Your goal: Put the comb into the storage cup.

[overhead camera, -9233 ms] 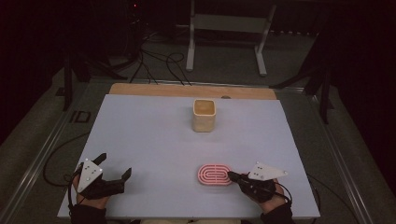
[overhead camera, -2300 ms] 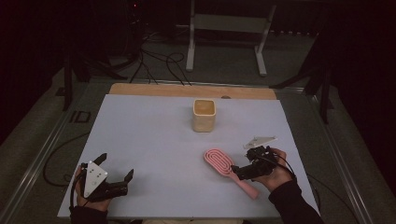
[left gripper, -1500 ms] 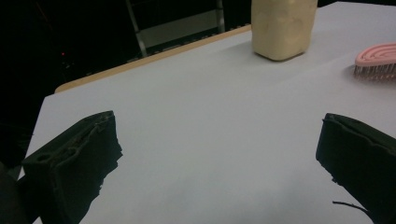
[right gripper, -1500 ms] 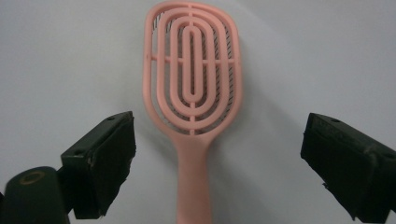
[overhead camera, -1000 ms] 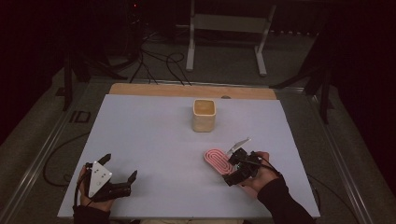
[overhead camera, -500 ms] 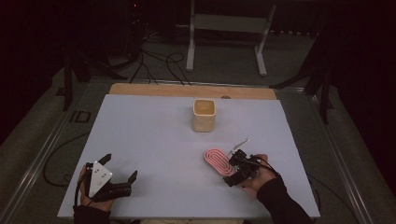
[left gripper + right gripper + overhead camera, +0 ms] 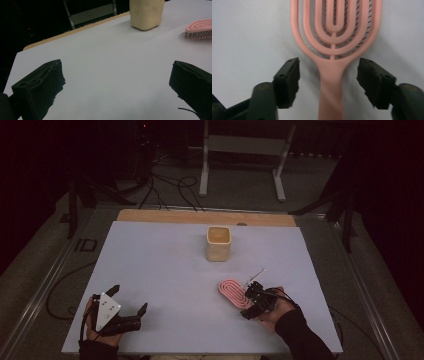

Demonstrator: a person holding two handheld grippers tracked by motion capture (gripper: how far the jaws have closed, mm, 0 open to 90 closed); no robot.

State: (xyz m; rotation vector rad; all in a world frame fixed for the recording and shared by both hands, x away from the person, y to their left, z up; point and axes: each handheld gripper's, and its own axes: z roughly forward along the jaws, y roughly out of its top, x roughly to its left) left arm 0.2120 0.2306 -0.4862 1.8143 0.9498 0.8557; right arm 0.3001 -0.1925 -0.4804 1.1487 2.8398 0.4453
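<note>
A pink vented hairbrush lies flat on the white table, its head toward the far left and its handle running under my right gripper. In the right gripper view the brush's handle sits between the two black jaws of my right gripper, with white table showing on both sides. These jaws have just been closing and the pads stand off the handle. My left gripper rests at the near left, wide open on nothing. The brush's head also shows at the far right of the left gripper view.
A cream square cup stands upright at the middle back of the table; it appears again at the top of the left gripper view. A wooden strip edges the far side. Cables and a metal stand lie on the floor beyond.
The right gripper has come over from the brush's right side to sit astride its handle, and its jaws have drawn closer to it. The left gripper has stayed put.
</note>
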